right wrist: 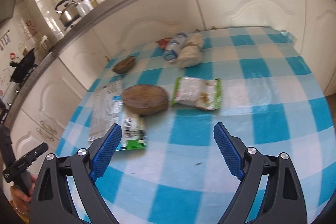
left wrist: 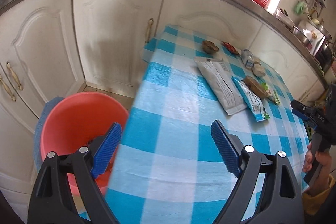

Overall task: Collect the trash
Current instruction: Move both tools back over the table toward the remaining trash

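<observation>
Your left hand-held gripper (left wrist: 166, 135) stands wide apart, nothing between its blue pads. It hangs over the near left edge of the tabletop (left wrist: 172, 152), which carries a blue-and-white checked cloth. At 9 o'clock from this gripper, below the tabletop edge, sits a red basin (left wrist: 79, 110); its left pad overlaps the basin's rim in the left wrist view.

Trash lies at 1 o'clock from your left hand-held gripper, well apart from it. In order from left: a brown shell half (left wrist: 210, 46) at the far side; a grey-white flat packet (left wrist: 220, 85); a blue-and-white wrapper (left wrist: 253, 101) just beside it, touching along one edge; a second brown shell half (left wrist: 256, 86) resting partly on that wrapper; a small red sachet (left wrist: 230, 47); a white bottle (left wrist: 247, 57) lying on its side; pale crumpled lumps (left wrist: 258, 69) touching the bottle.

Your right hand-held gripper (right wrist: 168, 135) is likewise wide, holding nothing, above the tabletop. At 11 o'clock from it lies the blue-and-white wrapper, whose near end shows a barcode and green edge just beside the left pad. At 12 o'clock lies a green-edged silvery wrapper (right wrist: 197, 93), just beside the nearer shell half. The right wrist view is blurred; label print cannot be read.
</observation>
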The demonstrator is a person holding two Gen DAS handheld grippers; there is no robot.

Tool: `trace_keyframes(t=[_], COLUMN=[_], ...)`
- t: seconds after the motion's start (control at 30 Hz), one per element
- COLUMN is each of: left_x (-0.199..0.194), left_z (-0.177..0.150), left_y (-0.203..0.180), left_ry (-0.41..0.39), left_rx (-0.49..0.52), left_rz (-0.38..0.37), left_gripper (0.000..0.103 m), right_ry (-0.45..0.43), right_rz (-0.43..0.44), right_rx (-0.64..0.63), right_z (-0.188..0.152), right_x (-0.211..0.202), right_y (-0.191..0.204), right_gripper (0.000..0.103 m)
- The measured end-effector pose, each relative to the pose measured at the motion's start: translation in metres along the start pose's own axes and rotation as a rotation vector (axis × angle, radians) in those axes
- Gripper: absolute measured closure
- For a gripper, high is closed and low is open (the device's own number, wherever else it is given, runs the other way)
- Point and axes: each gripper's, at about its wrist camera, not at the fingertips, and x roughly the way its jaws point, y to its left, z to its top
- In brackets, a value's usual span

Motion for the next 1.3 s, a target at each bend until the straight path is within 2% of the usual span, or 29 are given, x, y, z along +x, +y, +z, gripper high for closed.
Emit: trace_keyframes(t=[0.17, 0.37, 0.43, 0.5, 0.77, 0.93, 1.07, 1.3], left_x=[0.011, 0.022, 0.026, 0.030, 0.041, 0.050, 0.067, 0.121], left_z=[0.002, 0.004, 0.004, 0.004, 0.018, 0.039, 0.060, 0.112], left_y=[-0.024, -0.043, -0.047, -0.049, -0.067, -0.090, -0.114, -0.139], left_ry=[0.020, 0.044, 0.052, 0.059, 0.050, 0.023, 0.022, 0.040], left_rx=[0.040, 0.070, 0.078, 0.079, 0.107, 0.156, 0.247, 0.316], left_rz=[-0.008, -0.004, 0.001, 0.003, -0.004, -0.031, -0.031, -0.022], left_gripper=[0.015, 0.015, 0.015, 0.015, 0.015, 0.015, 0.015, 0.015], right_ry=[0.029, 0.047, 0.049, 0.060, 0.078, 0.090, 0.088, 0.081], right_rz=[-0.058, -0.078, -0.090, -0.093, -0.119, -0.148, -0.150, -0.108], right_rx=[0.011, 0.024, 0.012, 0.003, -0.068, -0.116, -0.117, -0.090], right_z=[0.017, 0.030, 0.034, 0.036, 0.041, 0.042, 0.042, 0.042], right_x=[0.019, 0.050, 0.058, 0.064, 0.077, 0.080, 0.079, 0.076], right_y=[-0.022, -0.028, -0.029, -0.029, -0.021, -0.017, -0.019, -0.028], right_gripper=[0.014, 0.014, 0.018, 0.028, 0.028, 0.031, 0.040, 0.047])
